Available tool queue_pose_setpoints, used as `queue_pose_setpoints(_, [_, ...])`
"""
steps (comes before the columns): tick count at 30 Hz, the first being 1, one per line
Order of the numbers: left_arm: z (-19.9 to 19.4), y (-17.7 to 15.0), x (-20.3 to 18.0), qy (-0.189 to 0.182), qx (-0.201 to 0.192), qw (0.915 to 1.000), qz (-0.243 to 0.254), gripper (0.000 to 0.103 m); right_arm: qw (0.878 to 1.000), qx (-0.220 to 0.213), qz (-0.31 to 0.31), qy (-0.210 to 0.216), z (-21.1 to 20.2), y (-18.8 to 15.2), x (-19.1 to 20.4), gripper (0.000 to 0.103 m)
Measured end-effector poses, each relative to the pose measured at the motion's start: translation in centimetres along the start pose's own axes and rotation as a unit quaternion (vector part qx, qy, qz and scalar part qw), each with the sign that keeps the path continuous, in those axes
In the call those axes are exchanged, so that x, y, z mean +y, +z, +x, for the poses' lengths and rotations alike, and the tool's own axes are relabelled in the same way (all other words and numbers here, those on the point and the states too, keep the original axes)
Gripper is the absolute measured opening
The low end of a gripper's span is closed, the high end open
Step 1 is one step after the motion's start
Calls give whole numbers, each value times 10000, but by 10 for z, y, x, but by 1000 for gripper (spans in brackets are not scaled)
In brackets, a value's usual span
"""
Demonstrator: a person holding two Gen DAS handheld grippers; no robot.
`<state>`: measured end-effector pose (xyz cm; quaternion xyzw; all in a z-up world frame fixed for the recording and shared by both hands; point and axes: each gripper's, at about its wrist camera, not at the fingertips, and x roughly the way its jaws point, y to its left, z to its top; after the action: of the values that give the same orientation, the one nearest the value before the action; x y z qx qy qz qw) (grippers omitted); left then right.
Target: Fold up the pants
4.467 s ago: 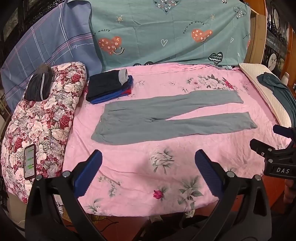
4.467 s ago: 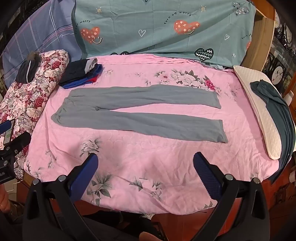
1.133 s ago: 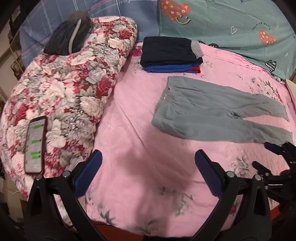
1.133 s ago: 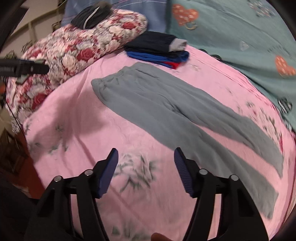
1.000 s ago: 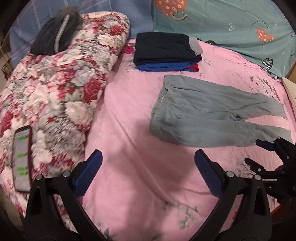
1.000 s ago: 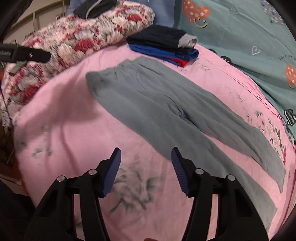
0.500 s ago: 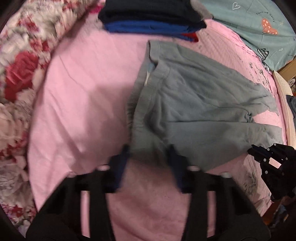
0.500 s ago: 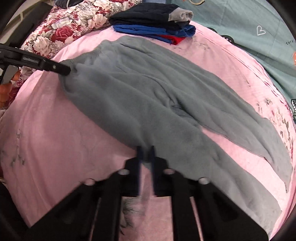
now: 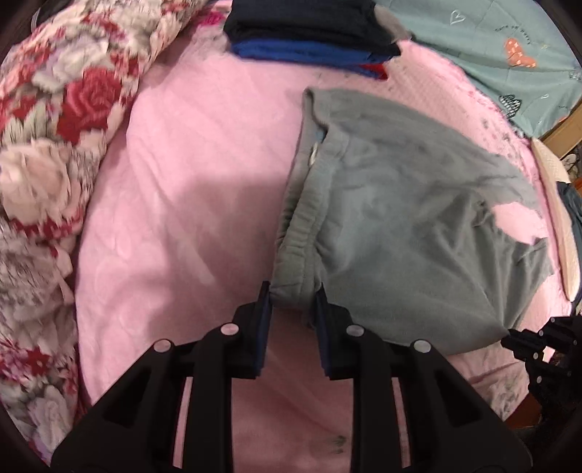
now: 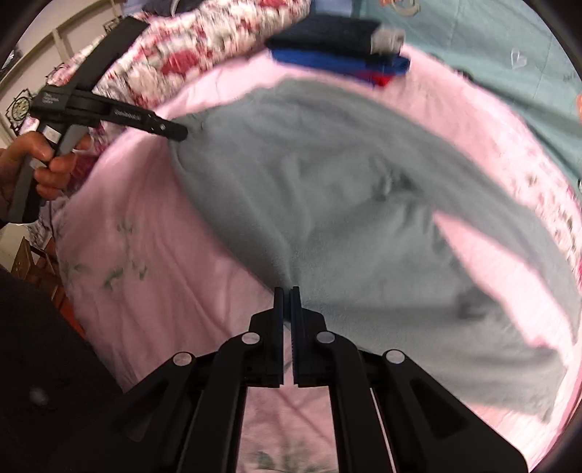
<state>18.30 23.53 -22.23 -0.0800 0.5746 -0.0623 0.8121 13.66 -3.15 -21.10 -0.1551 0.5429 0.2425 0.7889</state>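
Grey sweatpants (image 9: 400,225) lie across the middle of the pink floral bedsheet (image 9: 189,152), waistband toward frame left, legs running off to the right.

Left gripper (image 9: 293,291): jaws closed on the near corner of the elastic waistband, cloth bunched between the blue pads. Right gripper (image 10: 287,291): jaws pressed nearly together on the near edge of the nearer leg, lower centre of the right wrist view; a thin fold of fabric appears pinched there. In that view the left gripper shows at upper left, its tip at the waistband corner.

Stack of folded clothes (image 9: 313,32), navy over blue over red, sits at the top centre, just beyond the waistband. Rose-print quilt (image 9: 47,120) along the left edge.

Judgement: first fold in hand, the lengthwise one. Both grips are set on the near side. Next move calls for lifting the two together and carrying the near leg over onto the far leg, keeping edges level so waistband corners meet.
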Motion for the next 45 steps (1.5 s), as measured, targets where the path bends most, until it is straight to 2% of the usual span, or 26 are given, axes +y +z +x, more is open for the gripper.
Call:
queue_pose_setpoints(2, [4, -5, -2, 175, -55, 9998, 69, 27, 9995, 187, 252, 87, 7, -4, -5, 7])
queue_pose_setpoints(4, [-4, -6, -7, 555, -137, 9982, 184, 52, 9969, 85, 724, 297, -9, -9, -22, 9])
queue_pose_setpoints(5, [-11, -7, -7, 759, -254, 9966, 197, 67, 9935, -147, 1072, 349, -27, -15, -38, 28])
queue_pose_setpoints(7, [-27, -9, -8, 964, -467, 9941, 168, 69, 9820, -603, 1788, -74, -61, -36, -77, 56])
queue_pose_setpoints(10, [-45, -10, -12, 1107, -591, 9921, 6, 69, 9399, -921, 3159, -908, -100, -91, -162, 57])
queue_pose_setpoints(12, [-59, -13, -24, 1075, -740, 9914, -82, 71, 8900, -1014, 4168, -1549, -120, -140, -224, 57])
queue_pose_setpoints(14, [-71, -19, -46, 1005, -853, 9912, -92, 73, 8418, -1063, 4930, -1926, -132, -184, -278, 57])
queue_pose_setpoints(15, [-77, -22, -61, 985, -911, 9909, -78, 76, 8256, -1057, 5157, -2034, -133, -200, -298, 57])
queue_pose_setpoints(17, [-84, -29, -95, 935, -993, 9906, -47, 78, 8042, -1046, 5481, -2047, -130, -225, -336, 57])
queue_pose_setpoints(19, [-87, -33, -125, 842, -980, 9916, -37, 79, 7992, -1062, 5604, -1898, -122, -232, -357, 57])
queue_pose_setpoints(20, [-89, -34, -140, 803, -969, 9920, -14, 79, 8006, -1093, 5616, -1782, -116, -234, -365, 57])
queue_pose_setpoints(22, [-92, -40, -170, 850, -958, 9917, 81, 80, 8101, -1096, 5512, -1670, -106, -235, -375, 57])
queue_pose_setpoints(24, [-94, -44, -195, 976, -971, 9903, 171, 82, 8215, -1058, 5354, -1654, -94, -231, -385, 52])
queue_pose_setpoints(25, [-96, -44, -206, 1059, -983, 9893, 210, 82, 8301, -1088, 5195, -1709, -93, -229, -385, 44])
queue_pose_setpoints(26, [-98, -47, -216, 1168, -1004, 9878, 252, 83, 8431, -1032, 4998, -1696, -90, -226, -389, 24])
queue_pose_setpoints(28, [-100, -49, -230, 1322, -1011, 9857, 261, 83, 8562, -1083, 4833, -1468, -91, -225, -390, 5])
queue_pose_setpoints(30, [-101, -48, -238, 1422, -975, 9847, 237, 84, 8603, -1193, 4751, -1413, -104, -229, -387, 5])
queue_pose_setpoints(33, [-100, -41, -245, 1541, -958, 9829, 316, 84, 8493, -1406, 4917, -1312, -137, -252, -379, 5])
queue_pose_setpoints(36, [-93, -35, -246, 1580, -915, 9821, 458, 86, 8432, -1347, 5003, -1434, -155, -281, -367, 5])
queue_pose_setpoints(40, [-76, -26, -237, 1566, -688, 9837, 564, 86, 8336, -945, 5220, -1538, -140, -315, -347, 5])
queue_pose_setpoints(42, [-71, -20, -227, 1474, -605, 9857, 549, 86, 8371, -847, 5159, -1610, -132, -317, -339, 6])
queue_pose_setpoints(43, [-69, -17, -223, 1471, -588, 9858, 550, 86, 8363, -785, 5147, -1718, -134, -315, -335, 11])
queue_pose_setpoints(45, [-71, -10, -210, 1441, -652, 9857, 575, 86, 8216, -698, 5321, -1921, -142, -312, -332, 21])
